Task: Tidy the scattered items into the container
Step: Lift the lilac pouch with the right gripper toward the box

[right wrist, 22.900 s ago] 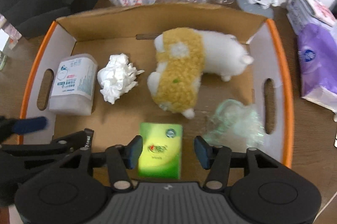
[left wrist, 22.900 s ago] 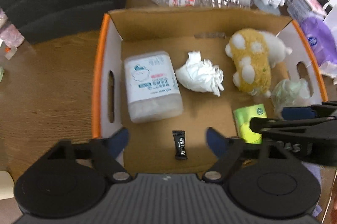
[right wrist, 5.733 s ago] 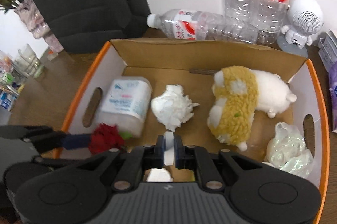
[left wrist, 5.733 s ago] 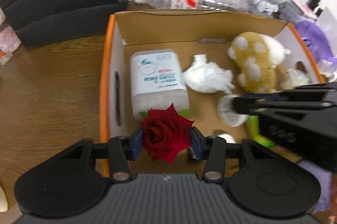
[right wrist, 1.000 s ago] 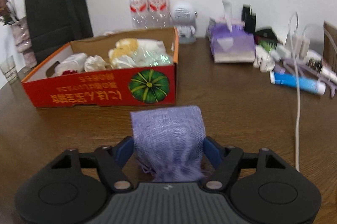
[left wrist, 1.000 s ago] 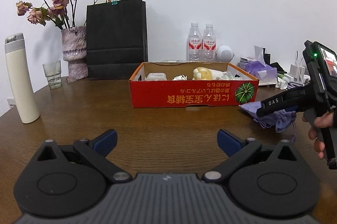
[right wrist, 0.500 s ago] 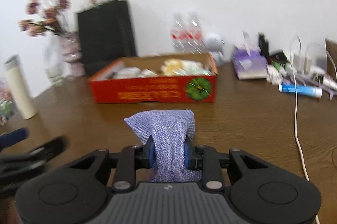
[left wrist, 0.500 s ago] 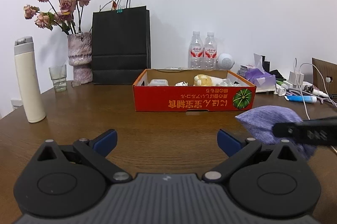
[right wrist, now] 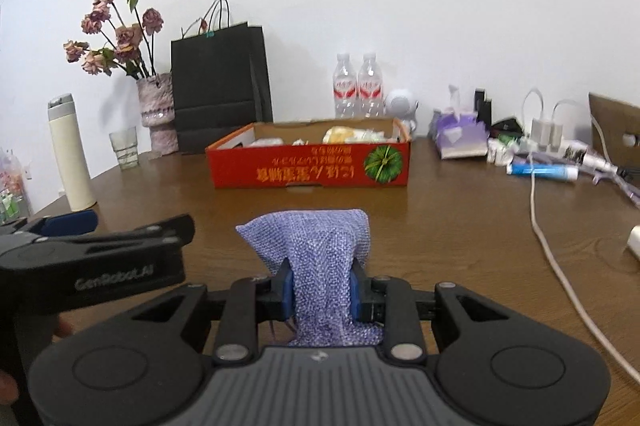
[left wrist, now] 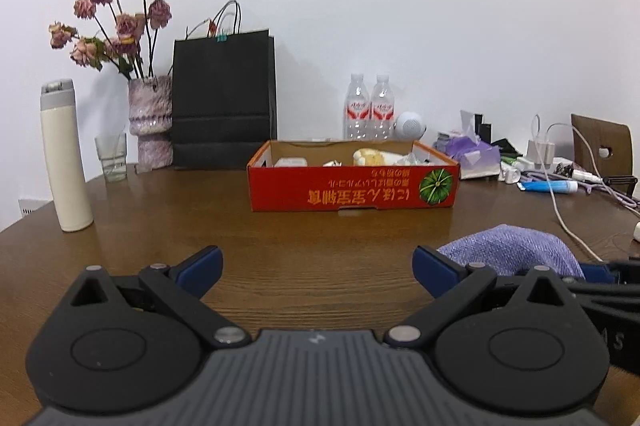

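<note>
Two grippers: both held low over the wooden table (left wrist: 320, 266), facing the box.
Far left: a white thermos (left wrist: 66, 158) stands upright near the table edge, with a drinking glass (left wrist: 112, 158) just beside it further back.
Back left: a vase of dried roses (left wrist: 150, 122) stands beside a black paper bag (left wrist: 224, 98) against the wall.
Left gripper (left wrist: 316, 266): blue-tipped fingers spread wide, nothing between them; seen from the right wrist view it sits low at the left.
Container: the red cardboard box (left wrist: 352, 186) rests on the table straight ahead, well apart from both grippers; a yellow plush toy (left wrist: 372, 157) and pale items show above its rim.
Behind the box: two water bottles (left wrist: 368, 112) upright, a small white speaker (left wrist: 410, 125) beside them.
Right gripper (right wrist: 322, 292): fingers pressed in on a purple mesh pouch (right wrist: 320, 250), which bulges forward above the table.
Far right: a purple tissue pack (left wrist: 472, 154), a blue tube (left wrist: 548, 186), a white cable (right wrist: 560, 246) trailing across the wood.
</note>
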Demonstrator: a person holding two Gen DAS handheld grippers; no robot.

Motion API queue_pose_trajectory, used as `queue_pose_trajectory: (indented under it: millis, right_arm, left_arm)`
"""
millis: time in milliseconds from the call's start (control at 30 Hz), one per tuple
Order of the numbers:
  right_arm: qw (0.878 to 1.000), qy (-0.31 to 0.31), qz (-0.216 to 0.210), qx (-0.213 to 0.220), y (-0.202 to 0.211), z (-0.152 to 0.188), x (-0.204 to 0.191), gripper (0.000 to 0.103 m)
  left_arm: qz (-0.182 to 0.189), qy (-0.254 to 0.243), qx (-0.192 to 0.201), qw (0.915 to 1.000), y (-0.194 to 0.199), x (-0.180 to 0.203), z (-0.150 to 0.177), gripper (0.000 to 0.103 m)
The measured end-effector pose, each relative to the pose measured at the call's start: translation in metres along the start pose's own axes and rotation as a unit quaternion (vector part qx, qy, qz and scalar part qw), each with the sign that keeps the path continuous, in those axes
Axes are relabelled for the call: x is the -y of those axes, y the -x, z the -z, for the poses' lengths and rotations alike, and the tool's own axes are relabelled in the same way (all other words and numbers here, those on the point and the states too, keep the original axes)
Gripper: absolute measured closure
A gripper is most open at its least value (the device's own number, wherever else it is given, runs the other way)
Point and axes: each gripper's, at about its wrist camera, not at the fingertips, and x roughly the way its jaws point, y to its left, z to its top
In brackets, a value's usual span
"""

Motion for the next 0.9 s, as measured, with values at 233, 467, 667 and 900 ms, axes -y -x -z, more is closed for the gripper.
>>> queue_pose_trajectory:
  millis: [233,467,667,900]
  right_arm:
    - [1.000,0.003,0.007,0.011,0.011,0.001,-0.001,0.078]
    - [1.000,-0.002,0.003,0.015,0.016,0.004,0.000,0.078]
    - [1.000,0.000,0.006,0.021,0.013,0.002,0.001,0.078]
    - [1.000,-0.004,0.001,0.026,0.007,0.001,0.005,0.078]
  left_arm:
    - [0.003,-0.004,0.004,1.0000,0.015,-0.003,0.004,0.000]
    - [0.005,-0.011,0.009,0.9999,0.020,-0.001,0.003,0.000]
    - [0.014,-0.018,0.010,0.9997,0.019,0.004,0.001,0.000]
    - [0.017,-0.029,0.010,0.9994,0.013,0.008,0.001,0.000]
